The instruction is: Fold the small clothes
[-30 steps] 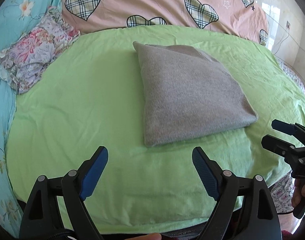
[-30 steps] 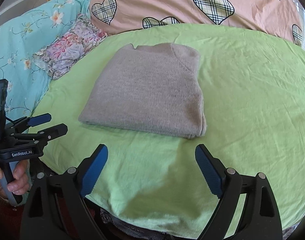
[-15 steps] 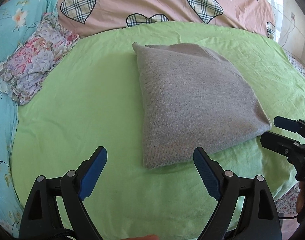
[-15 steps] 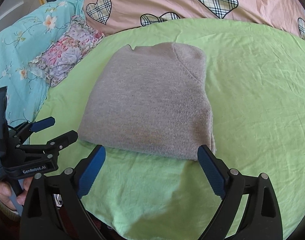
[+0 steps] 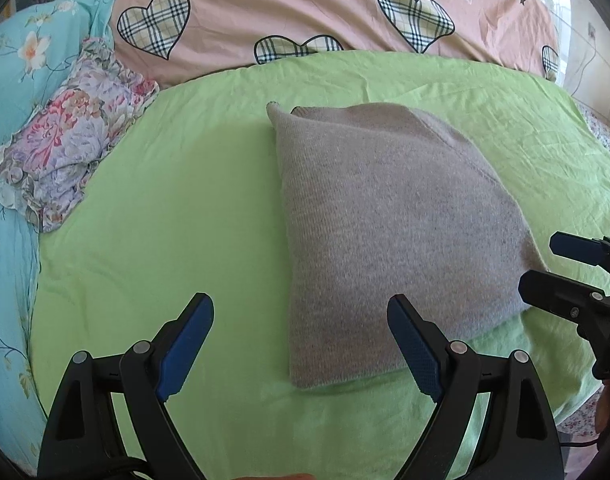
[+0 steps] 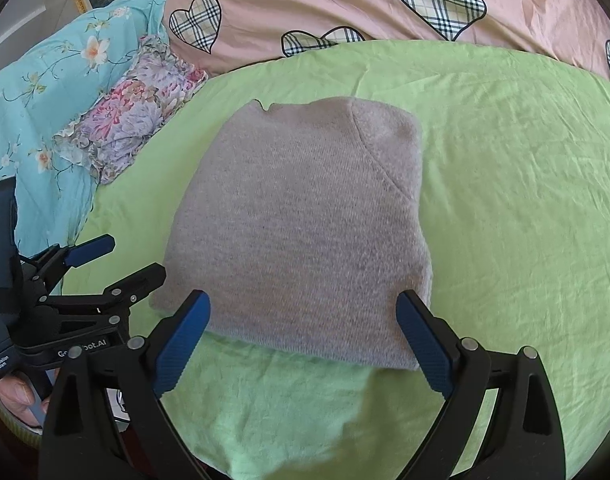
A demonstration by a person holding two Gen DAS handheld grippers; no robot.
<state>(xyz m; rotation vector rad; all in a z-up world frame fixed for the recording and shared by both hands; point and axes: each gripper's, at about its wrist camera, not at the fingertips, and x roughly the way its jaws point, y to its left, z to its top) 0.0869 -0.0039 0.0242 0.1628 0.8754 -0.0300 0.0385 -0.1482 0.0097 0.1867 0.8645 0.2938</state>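
Observation:
A grey knit sweater point(image 5: 389, 236) lies folded into a flat rectangle on the green sheet point(image 5: 177, 216); it also shows in the right wrist view point(image 6: 301, 236). My left gripper point(image 5: 301, 340) is open and empty, its jaws wide apart over the sweater's near left corner. My right gripper point(image 6: 303, 332) is open and empty, its jaws spanning the sweater's near edge. Each gripper shows in the other's view, the right one point(image 5: 545, 268) at the sweater's right corner, the left one point(image 6: 121, 260) at its left corner.
A floral bundle of cloth point(image 5: 65, 152) lies at the sheet's left edge, beside a turquoise flowered cover point(image 5: 13, 64). A pink quilt with plaid hearts point(image 5: 313, 12) lies behind the sheet. The sheet's front edge point(image 6: 297, 456) drops off close to the grippers.
Both grippers have moved forward toward the sweater, from short of its near edge to its near corners. Both stayed open. The sweater has not moved.

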